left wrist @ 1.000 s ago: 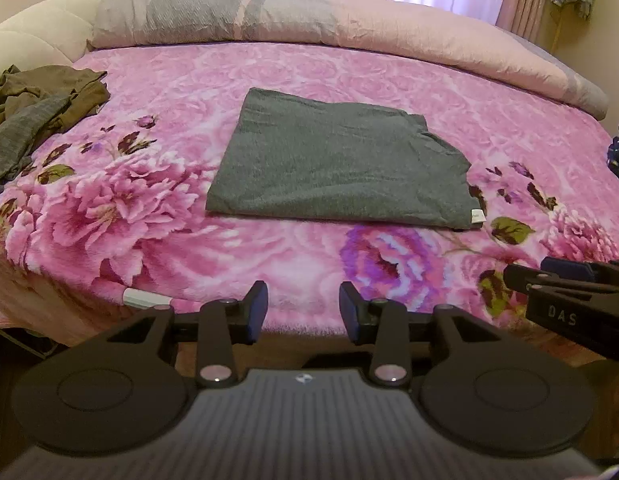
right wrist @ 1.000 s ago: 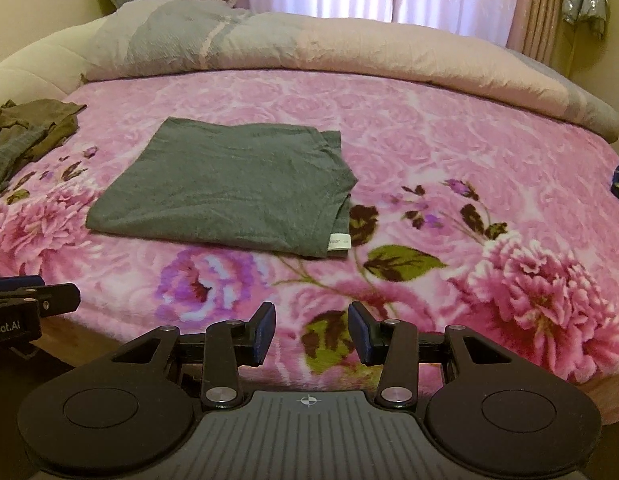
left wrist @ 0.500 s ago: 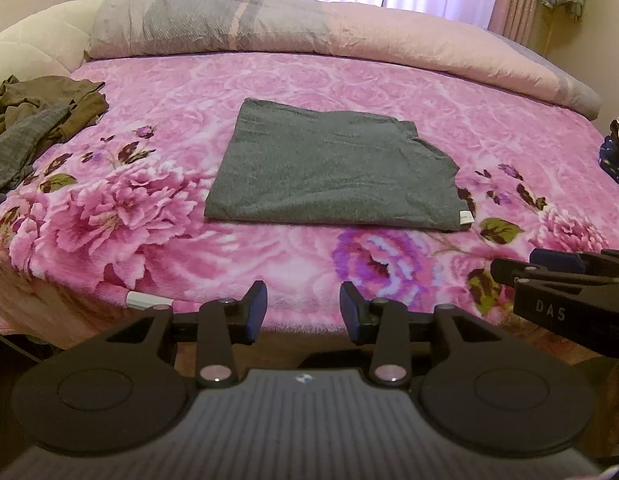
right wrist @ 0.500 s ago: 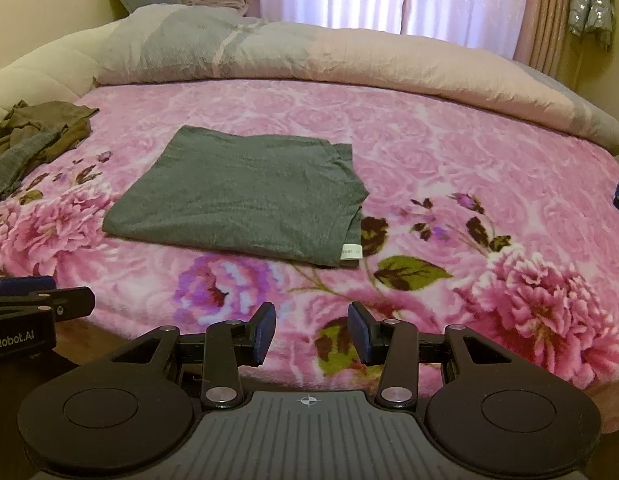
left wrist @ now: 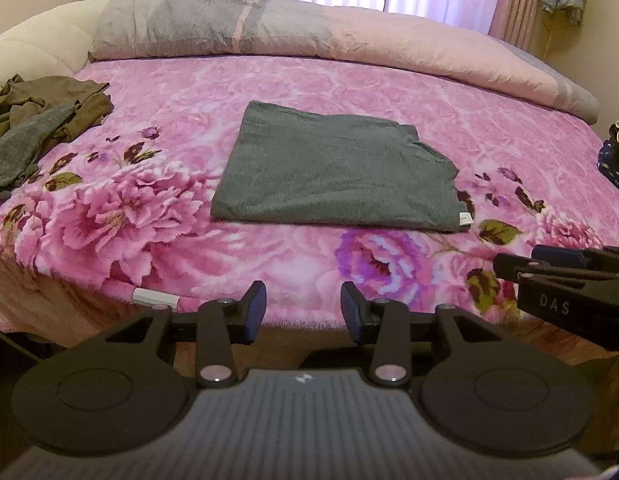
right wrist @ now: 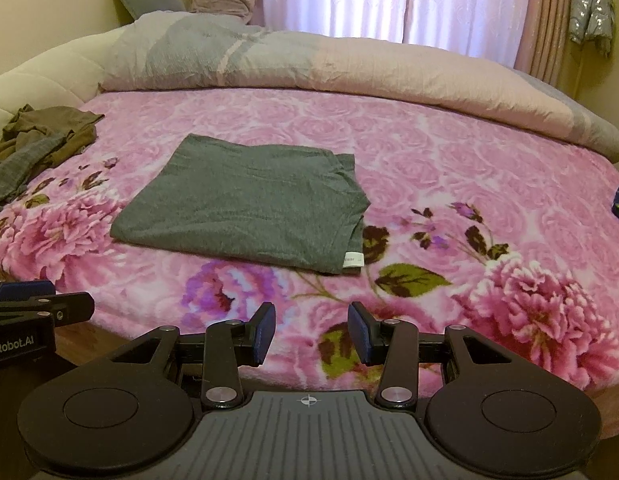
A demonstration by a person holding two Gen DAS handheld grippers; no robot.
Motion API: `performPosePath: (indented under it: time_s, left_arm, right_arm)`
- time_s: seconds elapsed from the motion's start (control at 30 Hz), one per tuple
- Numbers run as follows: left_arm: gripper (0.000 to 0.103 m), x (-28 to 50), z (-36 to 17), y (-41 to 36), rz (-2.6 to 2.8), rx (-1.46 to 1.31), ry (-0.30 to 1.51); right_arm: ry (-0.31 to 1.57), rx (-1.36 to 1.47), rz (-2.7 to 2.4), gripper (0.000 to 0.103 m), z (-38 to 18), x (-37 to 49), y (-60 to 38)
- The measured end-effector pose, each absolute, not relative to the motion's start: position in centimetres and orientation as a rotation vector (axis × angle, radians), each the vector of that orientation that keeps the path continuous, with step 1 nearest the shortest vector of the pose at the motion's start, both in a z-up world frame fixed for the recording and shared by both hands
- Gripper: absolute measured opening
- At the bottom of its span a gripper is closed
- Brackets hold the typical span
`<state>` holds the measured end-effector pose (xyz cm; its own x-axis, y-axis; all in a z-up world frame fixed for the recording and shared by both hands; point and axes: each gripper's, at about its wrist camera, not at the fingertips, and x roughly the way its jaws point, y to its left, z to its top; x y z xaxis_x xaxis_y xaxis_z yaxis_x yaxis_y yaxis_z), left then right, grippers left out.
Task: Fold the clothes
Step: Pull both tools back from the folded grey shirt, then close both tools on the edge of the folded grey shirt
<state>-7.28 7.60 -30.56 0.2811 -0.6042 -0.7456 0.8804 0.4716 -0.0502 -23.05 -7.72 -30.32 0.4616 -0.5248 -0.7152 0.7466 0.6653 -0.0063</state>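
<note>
Nearest, the left claw (left wrist: 303, 306) and the right claw (right wrist: 311, 334) hang side by side off the front edge of the bed (left wrist: 149, 298), each with its blue-padded jaws parted to a middling gap and nothing between them. Just beyond the edge spreads a plush pink blanket printed with large flowers (right wrist: 529, 304). On it, in the middle of the bed and well apart from both claws, lies the grey knit garment folded into a flat rectangle (right wrist: 245, 204), a small white label (right wrist: 353, 259) poking from its near right corner. It looks light, soft and limp, likely to sag and slip out of shape if lifted by one point; I would pinch all its stacked layers together at the two near corners, or along the doubled right edge. Farther left sits a crumpled heap of olive and grey clothes (left wrist: 37, 120), apparently yet to be folded. At the back a rolled grey and pink quilt (right wrist: 309, 64) runs across the bed.
</note>
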Motion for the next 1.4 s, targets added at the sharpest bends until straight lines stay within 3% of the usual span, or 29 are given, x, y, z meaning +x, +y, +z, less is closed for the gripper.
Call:
performPosePath:
  time_s: [0.5, 0.63, 0.73, 0.93, 1.23, 1.3, 1.33, 1.4]
  left_arm:
    - [0.038, -4.7, -32.6, 6.1, -1.009, 0.398, 0.851]
    - [0.033, -2.7, -33.1, 5.3, -1.058, 0.334, 0.849]
    - [0.013, -0.8, -33.5, 4.0, -1.097, 0.283, 0.842]
    - [0.01, 2.6, -34.7, -0.5, -1.165, 0.211, 0.816]
    - [0.01, 6.9, -39.6, -3.8, -1.143, 0.191, 0.827]
    - [0.003, 8.2, -40.4, -3.0, -1.116, 0.18, 0.818]
    - [0.003, 9.1, -40.6, -2.5, -1.118, 0.148, 0.831]
    - [0.003, 10.1, -40.2, -2.2, -1.114, 0.149, 0.842]
  right_arm:
    - [0.778, 0.398, -0.785, 0.044, -32.8, -22.0, -10.0]
    - [0.726, 0.518, -0.755, 0.044, -34.1, -22.4, -12.3]
    - [0.618, 0.67, -0.724, 0.044, -35.0, -23.5, -15.3]
    - [0.398, 0.93, -0.569, 0.043, -36.8, -22.5, -21.0]
    - [0.367, 1.015, -0.405, 0.043, -41.6, -18.1, -23.8]
    - [0.377, 0.996, -0.426, 0.024, -42.0, -18.8, -24.5]
    - [0.379, 1.0, -0.444, 0.004, -42.2, -19.4, -25.2]
    - [0.38, 1.017, -0.483, 0.0, -42.8, -21.0, -26.7]
